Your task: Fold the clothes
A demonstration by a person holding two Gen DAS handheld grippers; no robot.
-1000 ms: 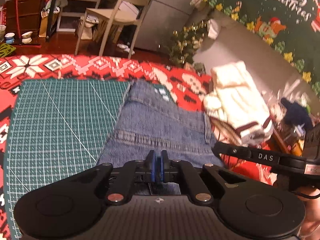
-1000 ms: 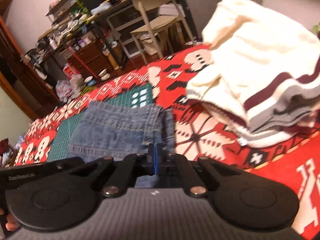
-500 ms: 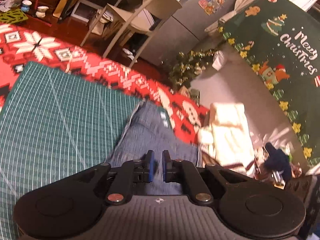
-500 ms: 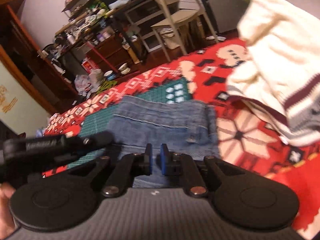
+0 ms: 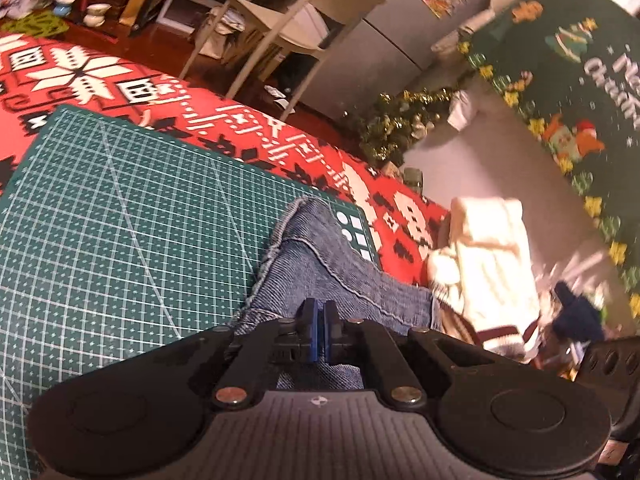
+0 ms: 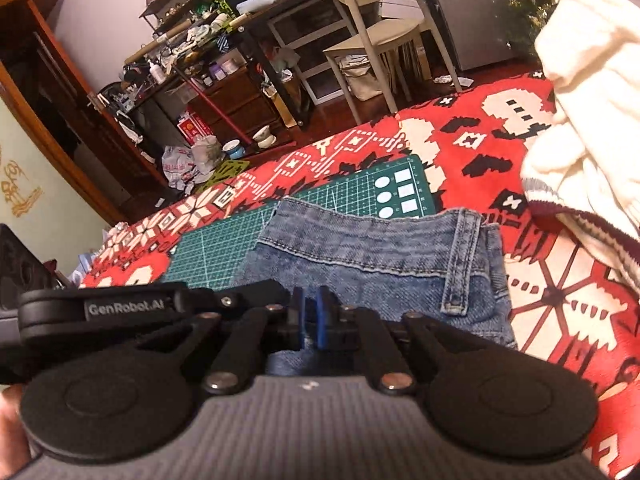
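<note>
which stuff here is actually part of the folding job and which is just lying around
Part of the job:
- folded jeans, lying partly on the green cutting mat
- cream sweater beside them
- left gripper
- right gripper

Just lying about:
- white chair
- tinsel
- Christmas banner
- cluttered desk
- cups on the floor

You are working under warm, dim indoor light with a reddish cast. In the left wrist view a bright patch at 3 o'clock blows out the cream sweater [image 5: 492, 256], and the green Christmas banner [image 5: 576, 92] at 2 o'clock is smeared by motion blur. In the right wrist view the sweater [image 6: 588, 92] glares at 2 o'clock. Both fisheye views bend straight lines near the rim, with black corners, and the dark shelves [image 6: 224, 56] at 11 o'clock sit in shadow.
</note>
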